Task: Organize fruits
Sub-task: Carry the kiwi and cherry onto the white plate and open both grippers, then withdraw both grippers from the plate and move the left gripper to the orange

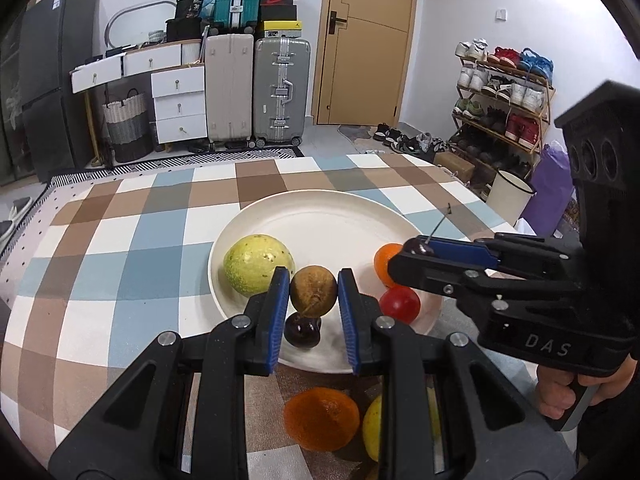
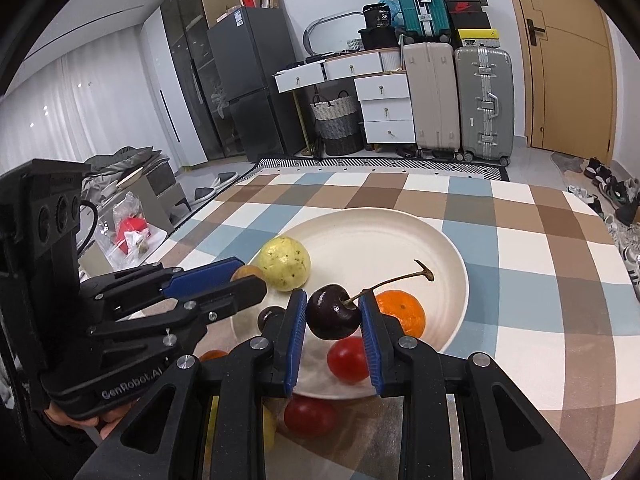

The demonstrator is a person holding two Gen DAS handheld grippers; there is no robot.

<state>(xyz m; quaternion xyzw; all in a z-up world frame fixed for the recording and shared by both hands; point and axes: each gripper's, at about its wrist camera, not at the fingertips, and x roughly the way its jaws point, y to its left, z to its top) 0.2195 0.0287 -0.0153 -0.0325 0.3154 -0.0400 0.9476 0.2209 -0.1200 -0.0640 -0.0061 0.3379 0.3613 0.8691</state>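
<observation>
As the right tongs (image 2: 333,316) clenched a dark cherry (image 2: 334,312) by its round body above the white plate (image 2: 400,236), the left tongs (image 1: 314,292) bracketed a small brown fruit (image 1: 313,290) over the plate's near edge; whether they gripped it could not be told. The cherry looked light, smooth and easily bruised, best pinched gently across its widest part, never by the thin stem. On the plate lay one yellow-green guava (image 1: 258,264), one small orange (image 2: 402,314), one red tomato (image 2: 348,358) and one more cherry (image 1: 302,332). On the checked table (image 1: 120,240), an orange (image 1: 322,418), a yellow fruit (image 1: 372,428) and a second tomato (image 2: 310,414) waited.
</observation>
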